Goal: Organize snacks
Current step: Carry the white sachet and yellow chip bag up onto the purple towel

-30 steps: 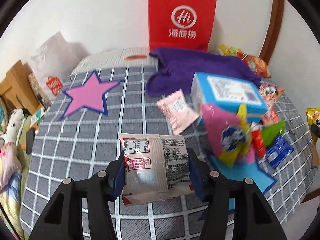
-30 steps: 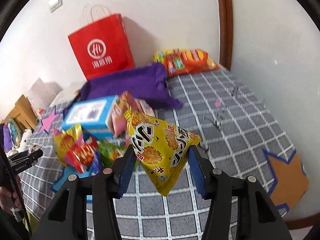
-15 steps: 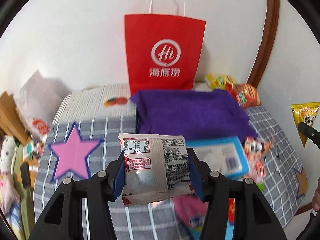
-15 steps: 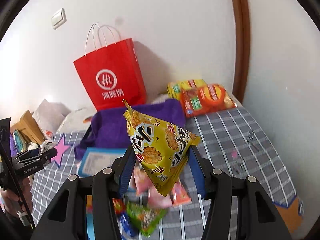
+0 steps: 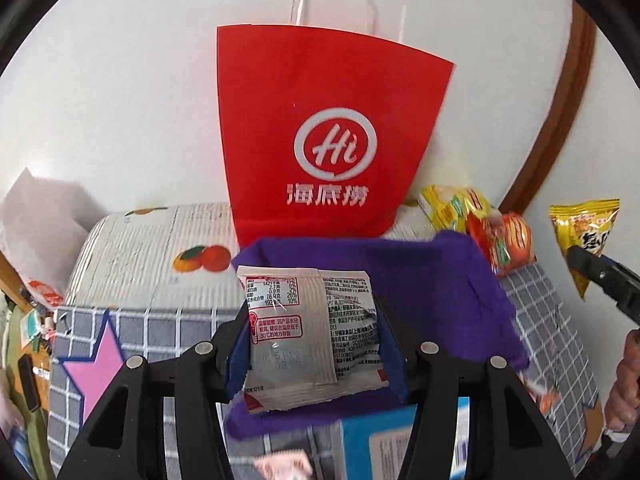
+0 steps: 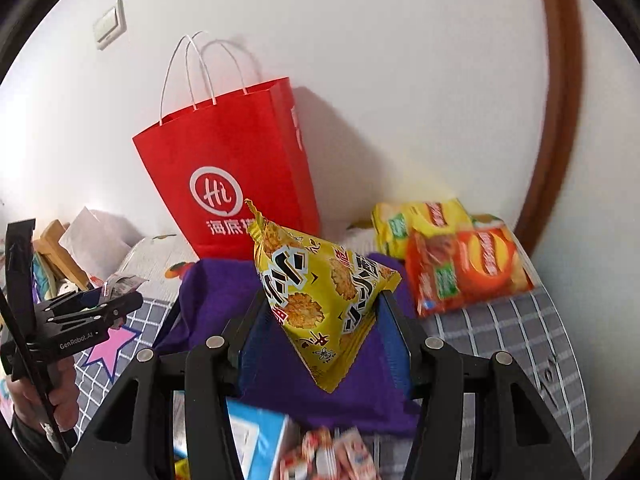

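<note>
A bed covered by a grey sheet with a white grid pattern point(image 6: 516, 328) fills the lower part of both views; a pink paper star edged in dark blue point(image 5: 94, 372) lies flat on its left side. A red paper carrier bag with white cord handles and a white "Hi" logo point(image 5: 320, 140) stands upright against the white wall at the far edge of the bed. Directly in front of the bag lies a rumpled purple fleece cloth point(image 5: 436, 284). To the right of the cloth, near a brown wooden door frame, rest large yellow and orange crisp packets point(image 6: 460, 256). A light-blue cardboard box with a white label point(image 6: 256, 440) sits at the near edge of the cloth.

The left gripper point(image 5: 316, 344), partly closed, pinches a flat white foil snack sachet with red and black printed text point(image 5: 308, 328) between its blue pads, held above the purple cloth. The right gripper point(image 6: 324, 344), likewise partly closed, clamps a yellow triangular snack pouch showing rice-cracker pictures point(image 6: 324, 300), apex downward, also above the cloth. Each packet is clear of the bed surface.
</note>
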A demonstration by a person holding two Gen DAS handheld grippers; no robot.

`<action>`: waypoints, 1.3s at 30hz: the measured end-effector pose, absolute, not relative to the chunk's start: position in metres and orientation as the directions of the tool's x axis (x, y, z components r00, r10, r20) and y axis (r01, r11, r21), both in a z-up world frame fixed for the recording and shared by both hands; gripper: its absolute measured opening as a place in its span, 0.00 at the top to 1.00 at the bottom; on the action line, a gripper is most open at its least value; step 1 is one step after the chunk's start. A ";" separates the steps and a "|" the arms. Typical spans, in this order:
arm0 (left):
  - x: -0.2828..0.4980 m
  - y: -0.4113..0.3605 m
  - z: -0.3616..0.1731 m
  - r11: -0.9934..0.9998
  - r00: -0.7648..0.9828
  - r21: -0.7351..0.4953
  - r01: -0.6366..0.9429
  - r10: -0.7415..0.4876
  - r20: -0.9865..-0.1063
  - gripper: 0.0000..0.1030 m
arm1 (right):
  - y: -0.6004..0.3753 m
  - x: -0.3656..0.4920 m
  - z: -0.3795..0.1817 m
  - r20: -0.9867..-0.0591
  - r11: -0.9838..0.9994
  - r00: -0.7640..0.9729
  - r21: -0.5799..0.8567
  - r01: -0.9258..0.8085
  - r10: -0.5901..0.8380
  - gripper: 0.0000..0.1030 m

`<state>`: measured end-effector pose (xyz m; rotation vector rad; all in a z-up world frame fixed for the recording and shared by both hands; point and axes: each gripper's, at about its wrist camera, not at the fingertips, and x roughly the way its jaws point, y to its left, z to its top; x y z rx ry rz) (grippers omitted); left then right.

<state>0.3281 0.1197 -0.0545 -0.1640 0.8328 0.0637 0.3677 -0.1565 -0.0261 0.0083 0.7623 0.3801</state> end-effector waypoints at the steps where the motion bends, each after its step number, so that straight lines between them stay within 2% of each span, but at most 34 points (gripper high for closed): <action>1: 0.335 0.121 -0.055 0.984 0.673 -0.127 -0.124 -0.010 -0.739 0.49 | -0.152 0.377 -0.026 -0.672 0.930 0.657 0.142 -0.338 0.342 0.49; 11: 0.378 0.142 -0.075 0.971 0.660 -0.172 -0.163 -0.023 -0.751 0.49 | -0.126 0.429 -0.040 -0.666 0.902 0.626 0.178 -0.394 0.405 0.49; 14: 0.383 0.145 -0.085 0.974 0.647 -0.141 -0.176 0.007 -0.763 0.49 | -0.125 0.436 -0.060 -0.695 0.904 0.611 0.137 -0.405 0.379 0.49; 16: 0.387 0.148 -0.092 0.976 0.630 -0.124 -0.179 0.017 -0.776 0.49 | -0.126 0.443 -0.077 -0.721 0.891 0.563 0.171 -0.421 0.404 0.49; 29: 0.398 0.153 -0.125 0.966 0.568 -0.179 -0.186 -0.043 -0.822 0.49 | -0.129 0.470 -0.137 -0.860 0.904 0.420 0.102 -0.415 0.290 0.49; 39: 0.404 0.154 -0.138 0.957 0.557 -0.230 -0.178 -0.095 -0.825 0.49 | -0.129 0.477 -0.154 -0.883 0.908 0.379 0.110 -0.404 0.276 0.49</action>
